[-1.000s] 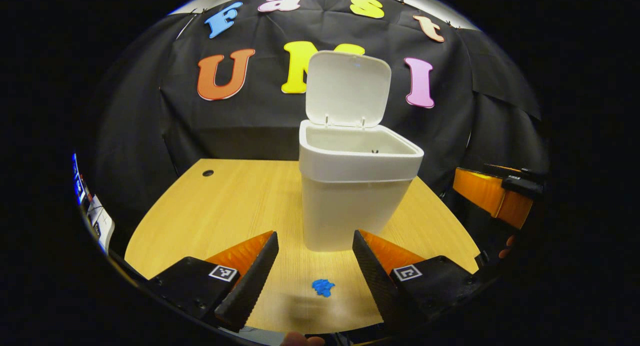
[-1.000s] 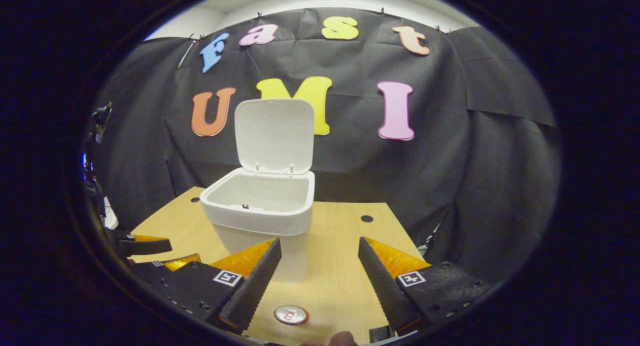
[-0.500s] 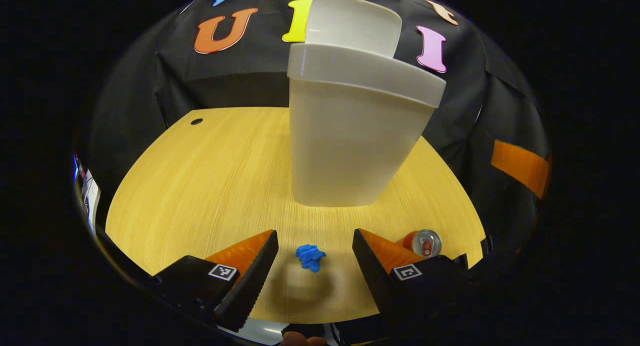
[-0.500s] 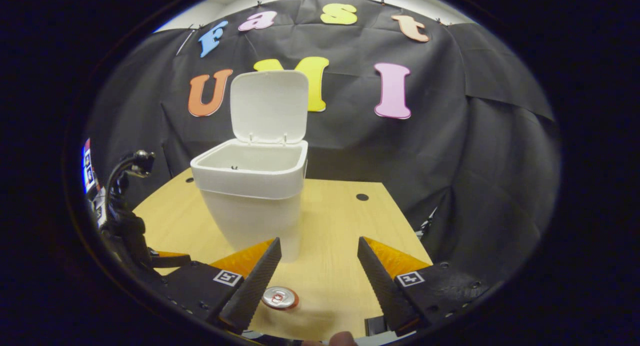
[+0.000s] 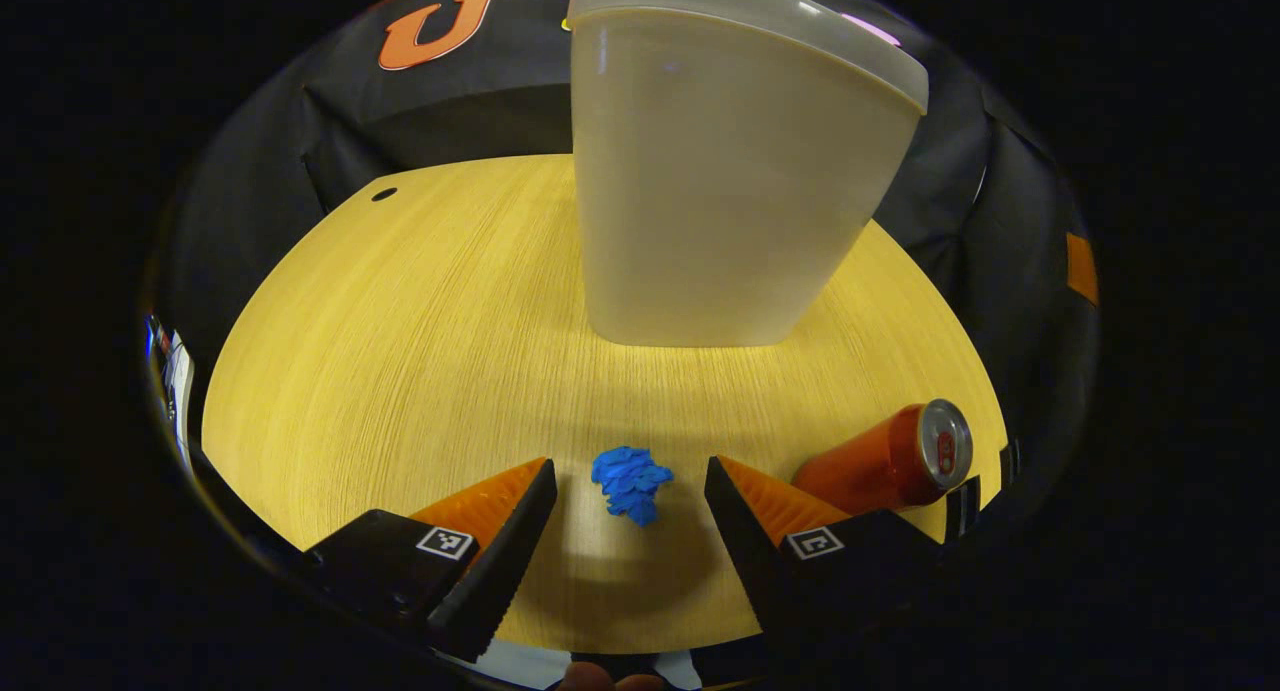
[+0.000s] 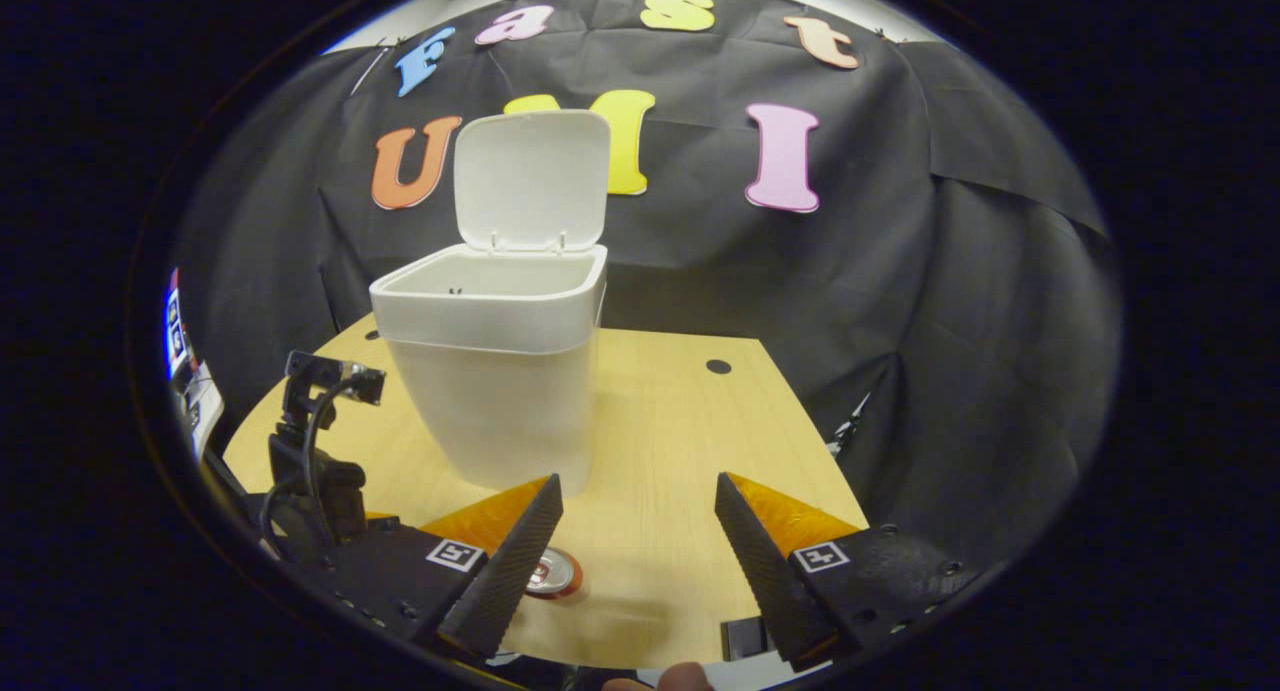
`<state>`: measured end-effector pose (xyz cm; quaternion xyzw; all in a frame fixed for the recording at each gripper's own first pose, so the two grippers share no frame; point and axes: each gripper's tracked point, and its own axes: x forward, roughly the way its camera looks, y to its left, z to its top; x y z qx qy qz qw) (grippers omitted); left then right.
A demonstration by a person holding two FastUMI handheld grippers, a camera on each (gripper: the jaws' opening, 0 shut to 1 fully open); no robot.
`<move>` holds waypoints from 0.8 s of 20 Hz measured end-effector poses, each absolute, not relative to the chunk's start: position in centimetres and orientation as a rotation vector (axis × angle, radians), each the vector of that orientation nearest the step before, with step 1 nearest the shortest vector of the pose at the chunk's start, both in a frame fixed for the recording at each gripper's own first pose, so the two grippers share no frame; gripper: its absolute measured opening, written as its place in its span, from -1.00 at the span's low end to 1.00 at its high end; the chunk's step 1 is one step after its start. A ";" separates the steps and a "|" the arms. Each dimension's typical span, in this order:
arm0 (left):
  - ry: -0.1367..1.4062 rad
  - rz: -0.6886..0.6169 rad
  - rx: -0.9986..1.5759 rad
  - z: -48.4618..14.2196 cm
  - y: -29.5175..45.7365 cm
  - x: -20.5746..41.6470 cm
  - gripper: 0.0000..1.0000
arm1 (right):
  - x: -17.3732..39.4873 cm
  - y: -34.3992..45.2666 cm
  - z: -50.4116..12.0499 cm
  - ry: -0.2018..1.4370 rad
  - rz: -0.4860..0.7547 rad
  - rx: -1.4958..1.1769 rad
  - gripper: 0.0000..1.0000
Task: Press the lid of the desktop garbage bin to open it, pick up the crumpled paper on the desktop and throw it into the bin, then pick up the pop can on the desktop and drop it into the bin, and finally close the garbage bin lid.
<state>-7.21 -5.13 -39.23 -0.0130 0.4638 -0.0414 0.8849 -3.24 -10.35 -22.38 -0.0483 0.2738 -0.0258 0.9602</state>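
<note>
Left gripper view, fingers (image 5: 530, 511) flanking crumpled paper (image 5: 630, 481)

The garbage bin (image 6: 497, 381) is plain white, and its raised lid (image 6: 532, 181) is the same white; seen close in the left gripper view it looks more cream. The crumpled paper (image 5: 630, 482) is bright blue. The pop can (image 5: 885, 463) has an orange-red body and a silver top with some red on it. The desktop (image 5: 420, 341) is light yellow wood with fine straight grain and small dark round holes (image 6: 718, 366).
</note>
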 end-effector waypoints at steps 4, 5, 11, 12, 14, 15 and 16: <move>0.986 -0.093 -0.012 -40.2 -4.5 -6.4 0.94 | -3.6 -10.5 -23.3 0.584 -0.045 -0.097 0.92; 0.992 -0.093 -0.014 -40.4 -4.4 -6.4 0.95 | -3.7 -10.5 -23.5 0.591 -0.044 -0.096 0.96; 1.012 -0.092 0.005 -41.0 -3.1 -6.3 0.82 | -4.9 -10.6 -24.5 0.624 -0.042 -0.099 0.96; 1.013 -0.091 0.003 -41.0 -3.0 -6.2 0.77 | -5.0 -10.8 -24.5 0.628 -0.044 -0.097 0.92; 1.010 -0.089 0.002 -41.2 -3.0 -5.8 0.65 | -5.0 -10.9 -24.6 0.637 -0.050 -0.093 0.96; 1.009 -0.089 0.003 -41.3 -2.9 -5.7 0.55 | -5.0 -11.0 -24.8 0.644 -0.051 -0.092 0.92; 1.012 -0.092 0.004 -41.3 -2.8 -5.7 0.48 | -5.1 -11.1 -24.9 0.648 -0.051 -0.093 0.96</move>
